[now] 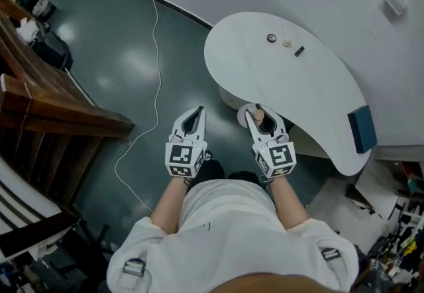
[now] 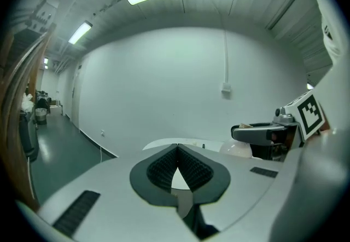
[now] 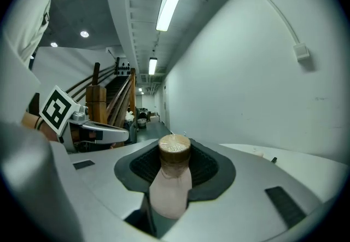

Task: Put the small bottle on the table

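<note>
Head view: right claw [image 1: 256,111] pinches small bottle [image 1: 260,116] at the surface's [image 1: 298,86] near edge; left claw [image 1: 196,113] pressed together over open floor [image 1: 119,66].

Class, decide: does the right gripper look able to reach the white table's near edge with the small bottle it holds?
Probably yes. The right gripper, shut on the small bottle, hovers right at the table's near edge, and that stretch of tabletop looks bare.
</note>
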The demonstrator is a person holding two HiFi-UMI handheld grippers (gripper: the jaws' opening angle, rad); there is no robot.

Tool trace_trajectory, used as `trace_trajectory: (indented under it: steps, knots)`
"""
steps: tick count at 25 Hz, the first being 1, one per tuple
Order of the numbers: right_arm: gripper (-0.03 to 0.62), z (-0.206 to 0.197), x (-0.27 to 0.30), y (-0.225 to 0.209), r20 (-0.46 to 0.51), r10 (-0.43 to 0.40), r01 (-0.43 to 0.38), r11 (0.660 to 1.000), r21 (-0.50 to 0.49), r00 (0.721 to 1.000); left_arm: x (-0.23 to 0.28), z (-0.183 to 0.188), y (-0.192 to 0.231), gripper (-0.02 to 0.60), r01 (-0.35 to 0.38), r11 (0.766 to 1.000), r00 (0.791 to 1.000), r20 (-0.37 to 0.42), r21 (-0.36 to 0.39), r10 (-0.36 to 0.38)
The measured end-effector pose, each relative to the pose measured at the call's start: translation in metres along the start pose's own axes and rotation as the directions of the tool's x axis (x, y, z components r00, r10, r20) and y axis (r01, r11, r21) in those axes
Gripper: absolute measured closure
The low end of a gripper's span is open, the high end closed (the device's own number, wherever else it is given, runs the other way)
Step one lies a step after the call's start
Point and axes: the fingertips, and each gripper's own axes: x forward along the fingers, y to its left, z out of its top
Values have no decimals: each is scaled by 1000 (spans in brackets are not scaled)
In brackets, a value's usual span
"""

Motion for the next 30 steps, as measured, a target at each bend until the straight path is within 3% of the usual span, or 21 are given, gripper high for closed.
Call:
trace_trajectory:
  steps: [10, 22, 30]
  knots:
    - [467, 12, 73, -35, -8, -82, 82, 996, 46, 997, 89, 1, 31, 569, 127, 992, 991, -51, 0, -126]
    - [467, 20, 146, -151, -20, -61, 62, 997, 48, 998, 232, 23, 20, 569, 135, 990, 985, -111, 50, -129]
    - [467, 8, 183, -213, -53, -37, 43, 991, 130, 998, 305, 22, 16, 569, 116, 993, 980, -165, 36, -108]
